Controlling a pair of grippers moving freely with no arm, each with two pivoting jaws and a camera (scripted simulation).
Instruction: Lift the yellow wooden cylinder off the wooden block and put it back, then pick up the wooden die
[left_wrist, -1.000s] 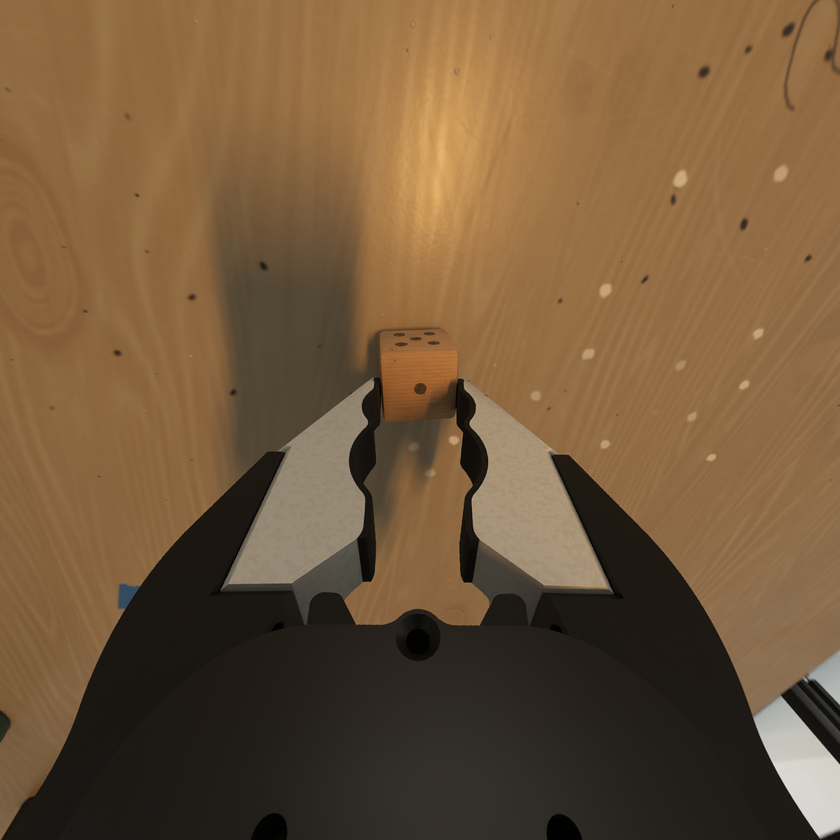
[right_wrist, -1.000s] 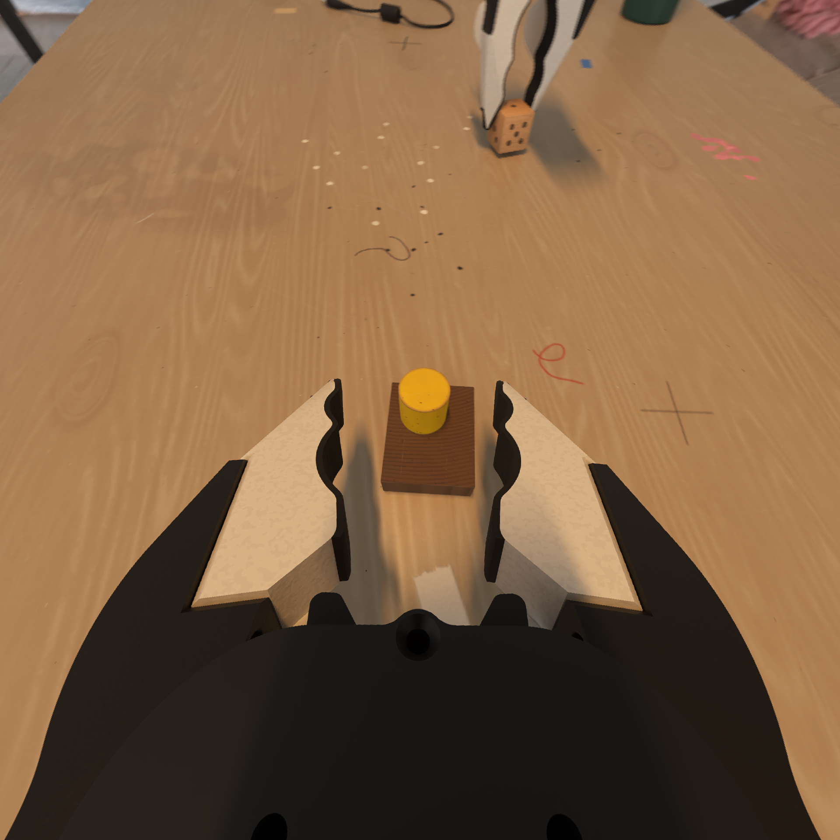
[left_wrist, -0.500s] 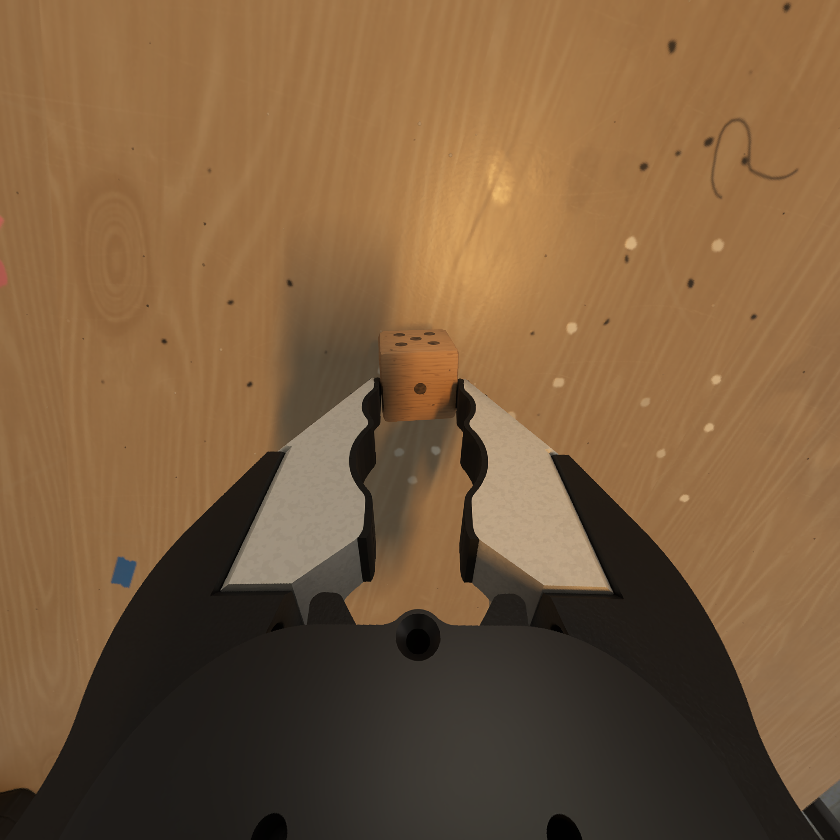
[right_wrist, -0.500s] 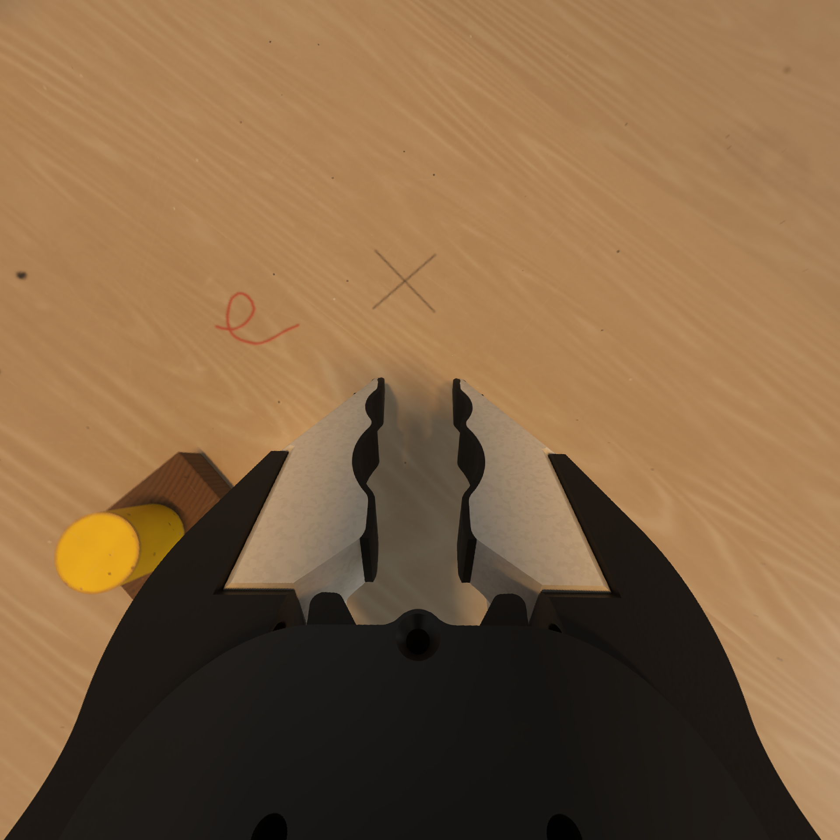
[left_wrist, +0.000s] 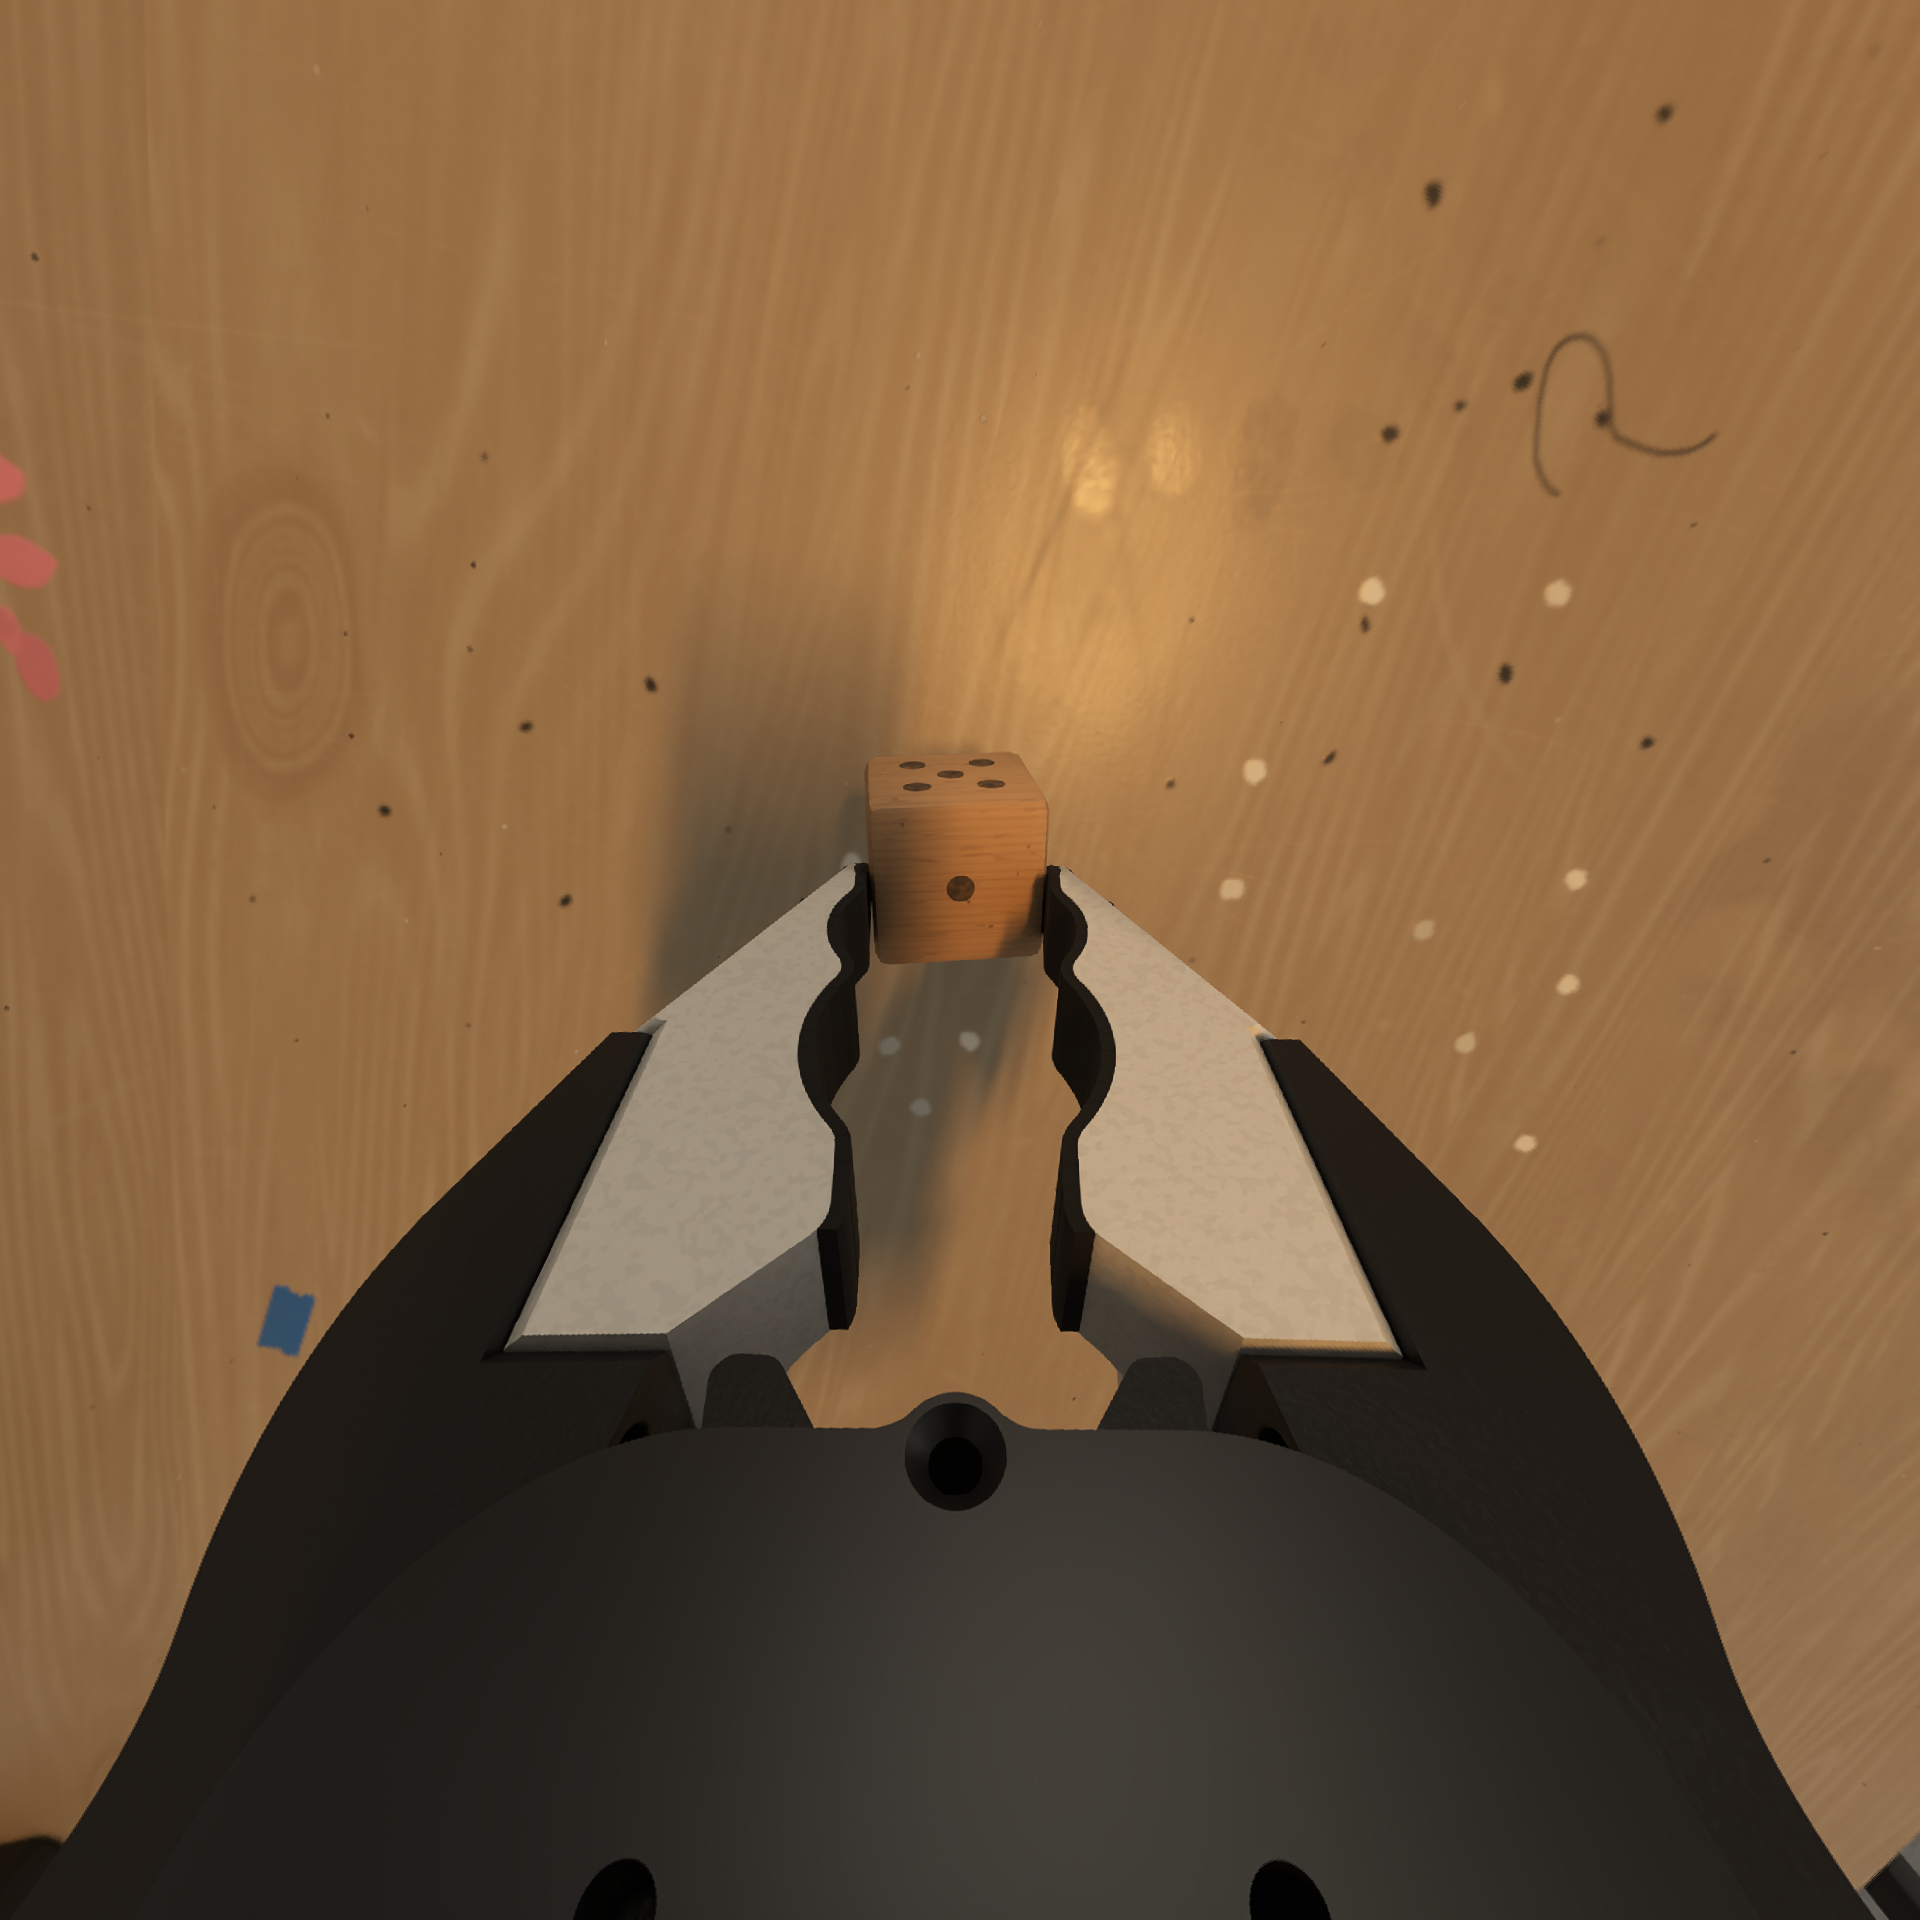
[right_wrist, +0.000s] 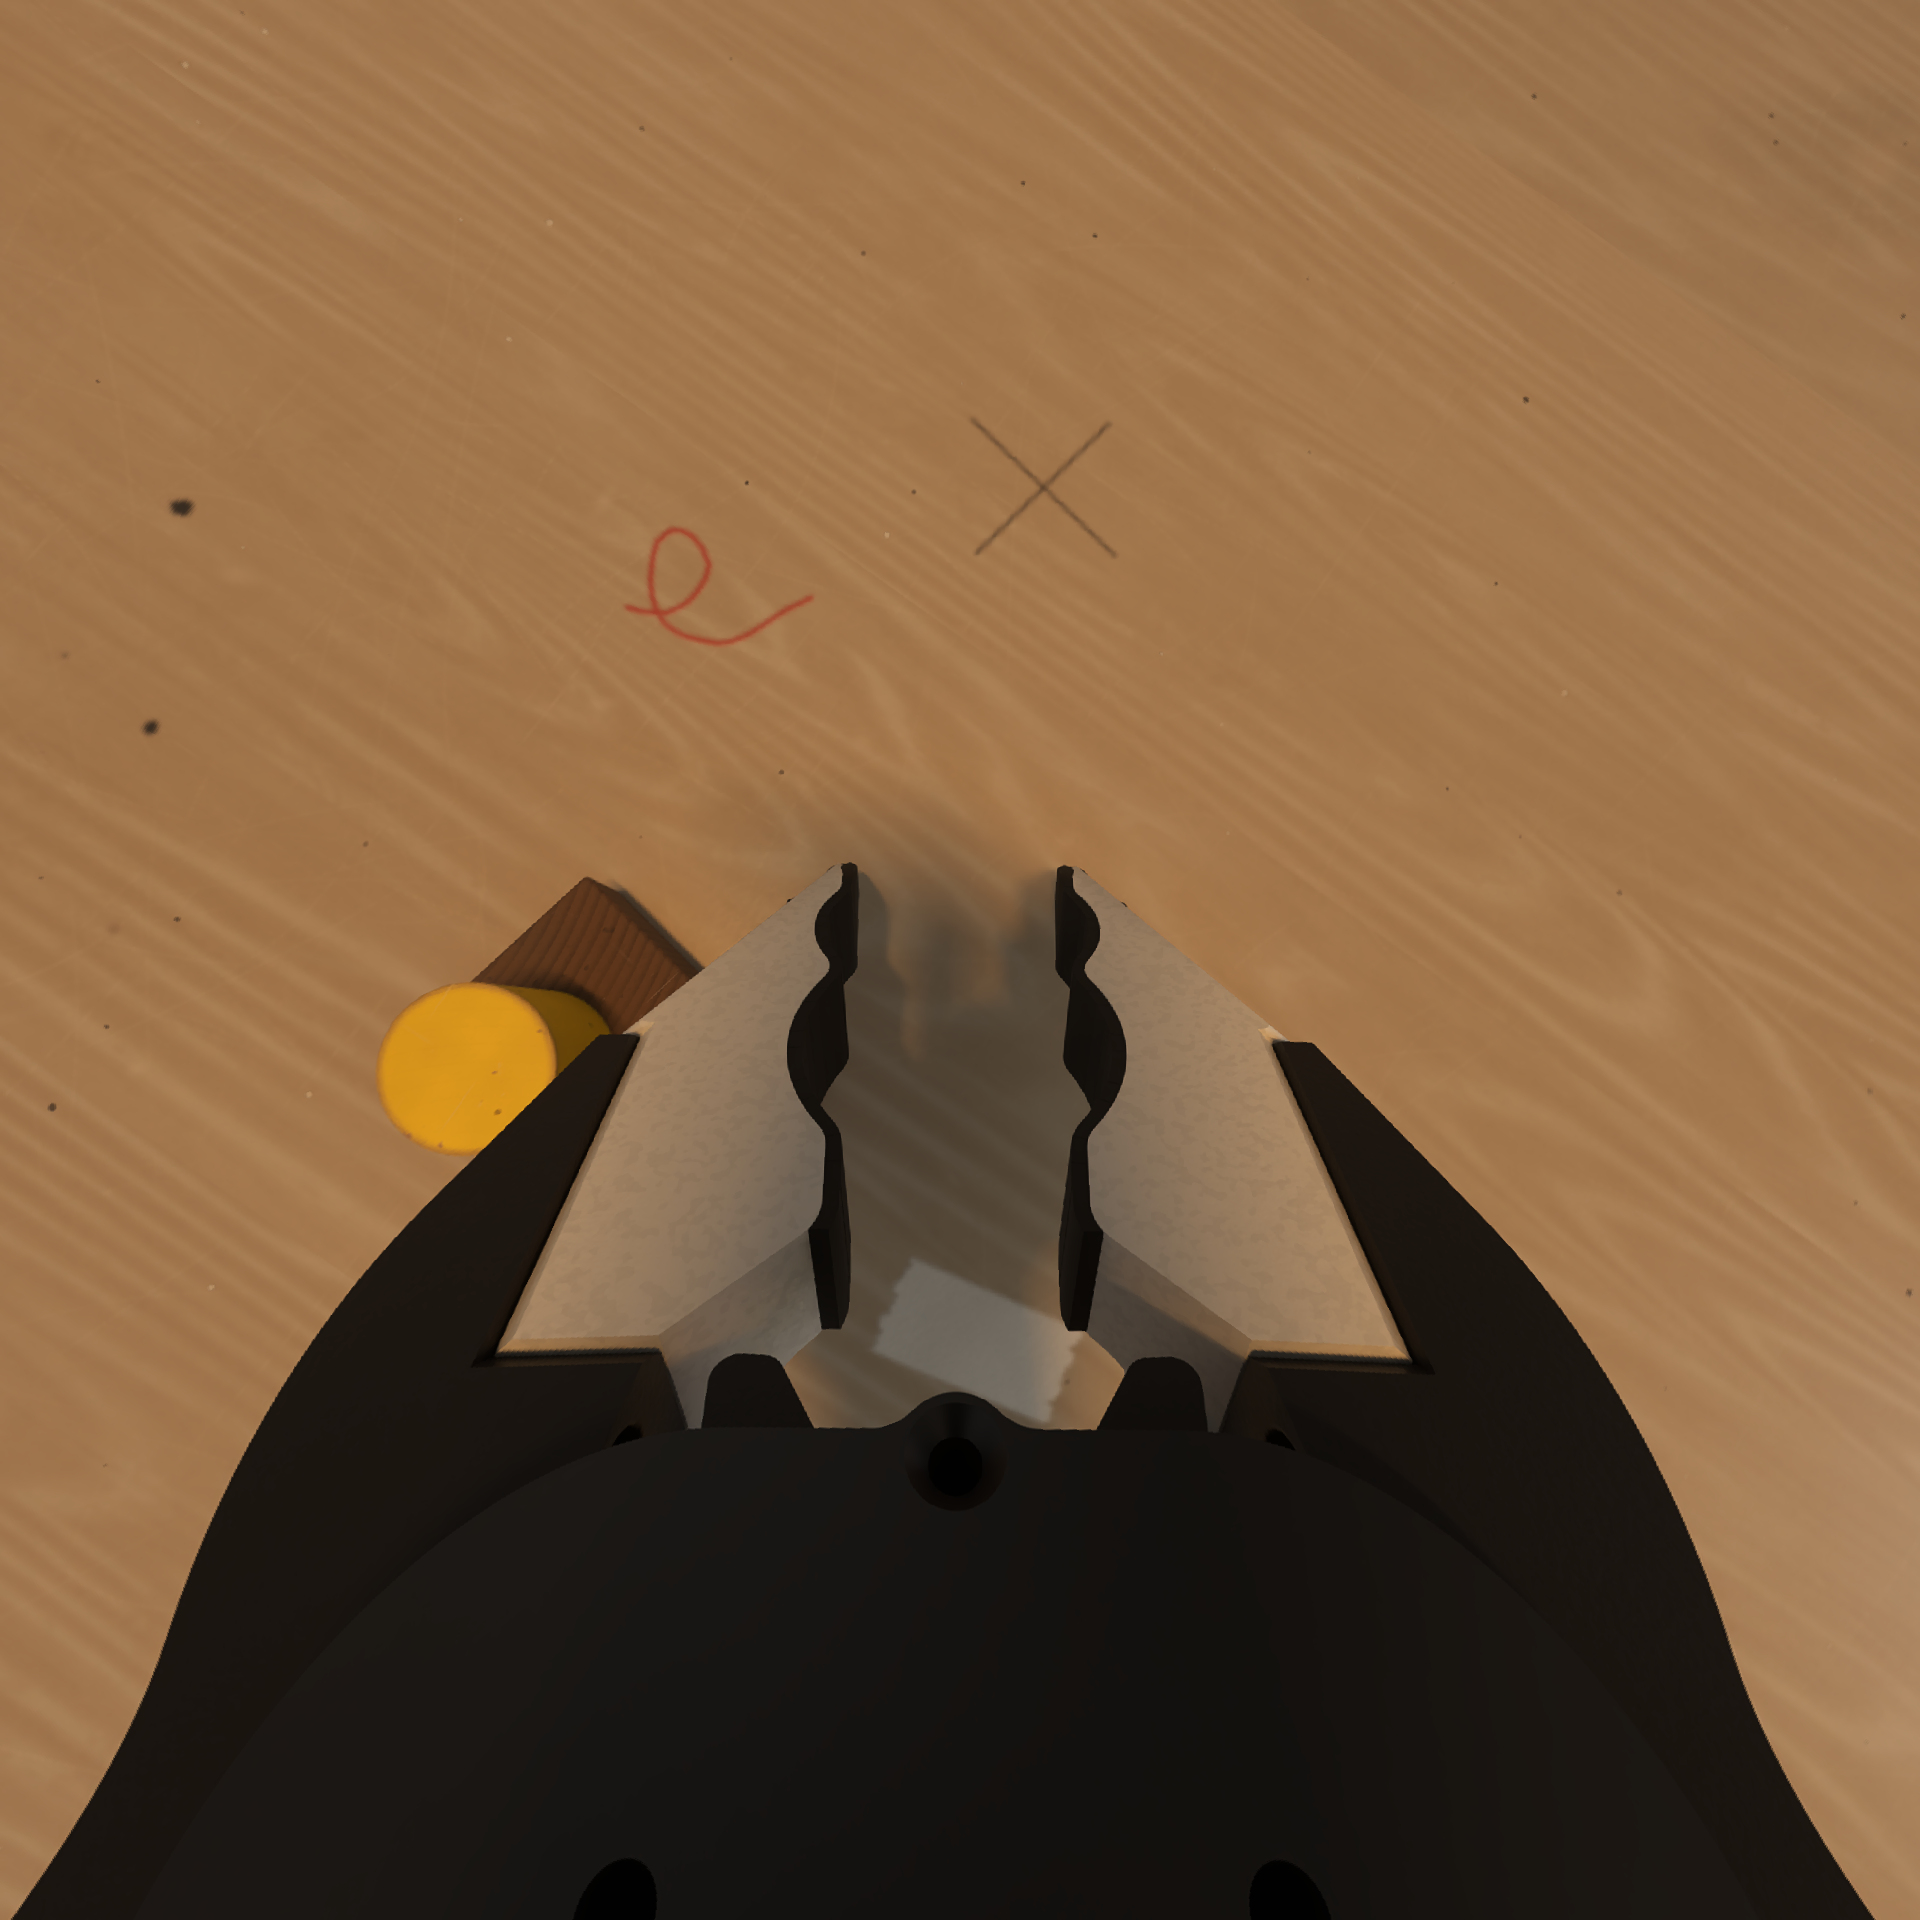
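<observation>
The wooden die (left_wrist: 951, 862) is clamped between the fingertips of my left gripper (left_wrist: 956, 904) and hangs above the table, its shadow on the wood below. The yellow wooden cylinder (right_wrist: 468, 1065) stands on the dark brown wooden block (right_wrist: 592, 945) in the right wrist view, just left of my right gripper (right_wrist: 956, 883) and partly hidden by its left finger (right_wrist: 727, 1091). The right gripper is empty, its jaws a narrow gap apart, over bare table beside the block.
The wooden table top (right_wrist: 1455, 416) fills both views. It bears a red squiggle (right_wrist: 707, 592), a pencilled cross (right_wrist: 1042, 486), a blue tape scrap (left_wrist: 286, 1320), pink marks (left_wrist: 26, 613) and a pale tape piece (right_wrist: 966, 1340) under the right gripper.
My left gripper has risen with the die held in it. My right gripper has swung off the cylinder and block to their right side and narrowed its jaws.
</observation>
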